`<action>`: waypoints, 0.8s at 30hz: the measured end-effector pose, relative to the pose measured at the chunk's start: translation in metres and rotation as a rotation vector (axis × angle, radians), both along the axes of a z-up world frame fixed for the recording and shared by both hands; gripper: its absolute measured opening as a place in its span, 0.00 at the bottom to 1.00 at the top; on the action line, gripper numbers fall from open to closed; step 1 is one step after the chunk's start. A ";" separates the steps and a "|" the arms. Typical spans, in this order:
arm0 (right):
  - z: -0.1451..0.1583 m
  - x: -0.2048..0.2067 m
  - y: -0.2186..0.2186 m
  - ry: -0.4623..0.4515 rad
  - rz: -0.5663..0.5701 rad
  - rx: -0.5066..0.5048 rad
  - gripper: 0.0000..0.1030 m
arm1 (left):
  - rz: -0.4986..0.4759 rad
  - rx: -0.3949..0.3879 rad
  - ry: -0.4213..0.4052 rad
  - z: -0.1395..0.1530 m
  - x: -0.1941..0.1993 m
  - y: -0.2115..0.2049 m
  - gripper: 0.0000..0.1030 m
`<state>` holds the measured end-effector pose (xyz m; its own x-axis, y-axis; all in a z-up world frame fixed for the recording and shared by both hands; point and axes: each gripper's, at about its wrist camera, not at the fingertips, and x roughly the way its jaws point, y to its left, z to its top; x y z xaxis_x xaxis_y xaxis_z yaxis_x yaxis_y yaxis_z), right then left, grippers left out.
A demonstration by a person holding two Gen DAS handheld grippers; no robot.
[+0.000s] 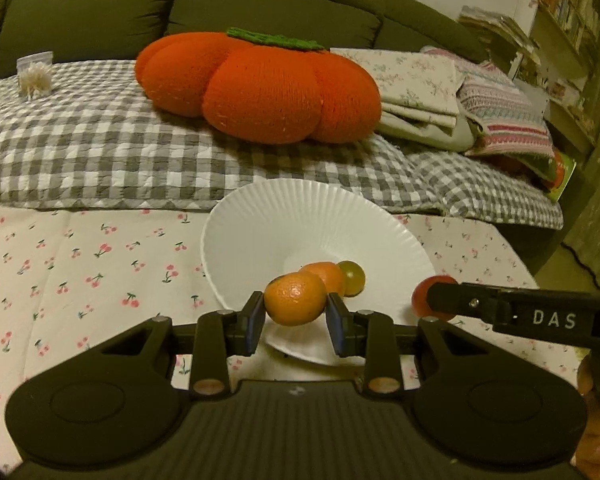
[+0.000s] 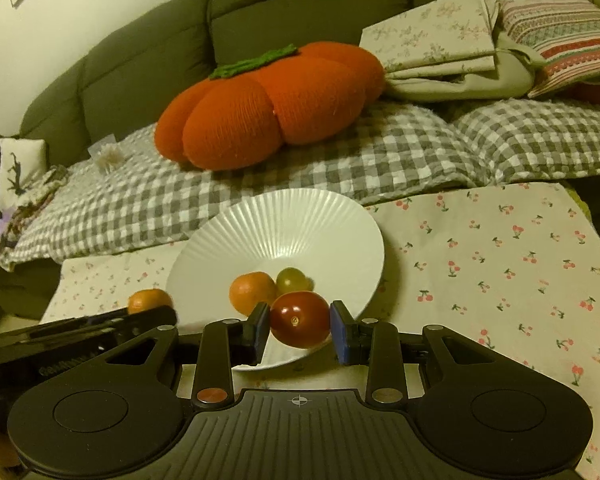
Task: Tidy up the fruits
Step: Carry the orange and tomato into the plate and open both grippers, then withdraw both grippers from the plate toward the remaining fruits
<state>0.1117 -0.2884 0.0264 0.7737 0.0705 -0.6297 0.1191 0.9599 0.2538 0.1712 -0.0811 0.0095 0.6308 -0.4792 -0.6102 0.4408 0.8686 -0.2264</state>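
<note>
While clamped between the blue pads of the left gripper (image 1: pixel 296 314), a small round orange mandarin (image 1: pixel 295 299) hangs just above the near rim of a white ribbed ceramic plate (image 1: pixel 284 216), pressed on both sides by jaws drawn narrow. Held the same way in the right gripper (image 2: pixel 300 326): a glossy dark-red round tomato (image 2: pixel 300 320), squeezed between that tool's blue pads over the same plate's near edge. Seen from the left wrist, the right gripper's black finger reaches in from the right side with the red tomato showing at its tip, just beside the plate rim. Seen from the right wrist, the left gripper's black finger enters from the left with the orange mandarin at its end, near the plate's left edge. Already lying in the plate's hollow, touching one another: a second orange mandarin (image 1: pixel 326 276) and a small round green grape-like fruit (image 1: pixel 351 278). Under the plate, a pale tablecloth printed with small red cherries (image 1: pixel 80 264), spread flat. Beyond the cloth, a grey-and-white checked quilt (image 1: pixel 100 148) covering a dark olive sofa (image 1: pixel 100 12). On the quilt, a large orange knitted pumpkin cushion with a green stalk patch (image 1: pixel 260 88), and to its right a stack of folded floral and striped linens (image 1: pixel 440 88).
</note>
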 end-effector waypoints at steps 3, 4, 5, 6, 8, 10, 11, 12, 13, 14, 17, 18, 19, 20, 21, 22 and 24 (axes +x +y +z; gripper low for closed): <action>-0.003 0.006 0.000 0.001 0.002 -0.009 0.31 | 0.002 0.011 -0.003 -0.005 0.008 -0.003 0.30; -0.003 0.008 0.000 0.002 0.003 -0.011 0.31 | 0.004 0.014 -0.003 -0.007 0.011 -0.003 0.30; -0.004 0.010 0.000 0.003 0.004 -0.014 0.31 | 0.005 0.013 -0.001 -0.009 0.013 -0.002 0.30; -0.005 0.012 0.000 0.005 0.005 -0.016 0.31 | 0.001 0.011 0.000 -0.010 0.015 -0.002 0.31; -0.008 0.017 0.000 0.013 0.012 -0.021 0.31 | -0.005 0.010 0.001 -0.013 0.017 -0.002 0.31; -0.012 0.022 0.003 0.024 0.022 -0.026 0.31 | -0.009 0.016 -0.001 -0.015 0.018 -0.003 0.31; -0.014 0.023 0.004 0.029 0.028 -0.031 0.31 | -0.010 0.023 -0.002 -0.016 0.018 -0.004 0.31; -0.016 0.025 0.007 0.034 0.035 -0.037 0.31 | -0.013 0.027 -0.007 -0.016 0.017 -0.005 0.31; -0.017 0.026 0.008 0.038 0.040 -0.041 0.32 | -0.021 0.031 -0.011 -0.016 0.016 -0.006 0.31; -0.018 0.027 0.010 0.040 0.044 -0.047 0.33 | -0.025 0.035 -0.012 -0.016 0.016 -0.006 0.31; -0.019 0.027 0.015 0.041 0.051 -0.060 0.35 | -0.026 0.024 -0.021 -0.013 0.014 -0.004 0.50; -0.018 0.025 0.015 0.037 0.050 -0.057 0.37 | -0.020 0.018 -0.028 -0.011 0.014 -0.003 0.55; -0.017 0.024 0.015 0.034 0.048 -0.054 0.39 | -0.017 0.014 -0.036 -0.009 0.013 -0.002 0.56; -0.015 0.023 0.014 0.029 0.044 -0.052 0.42 | -0.016 0.014 -0.039 -0.007 0.013 -0.001 0.56; -0.012 0.022 0.013 0.021 0.039 -0.049 0.43 | -0.014 0.014 -0.041 -0.006 0.012 0.001 0.56; -0.010 0.021 0.012 0.014 0.034 -0.046 0.44 | -0.008 0.009 -0.040 -0.004 0.012 0.003 0.56; -0.005 0.019 0.009 0.009 0.021 -0.038 0.44 | 0.009 -0.008 -0.026 -0.003 0.013 0.010 0.56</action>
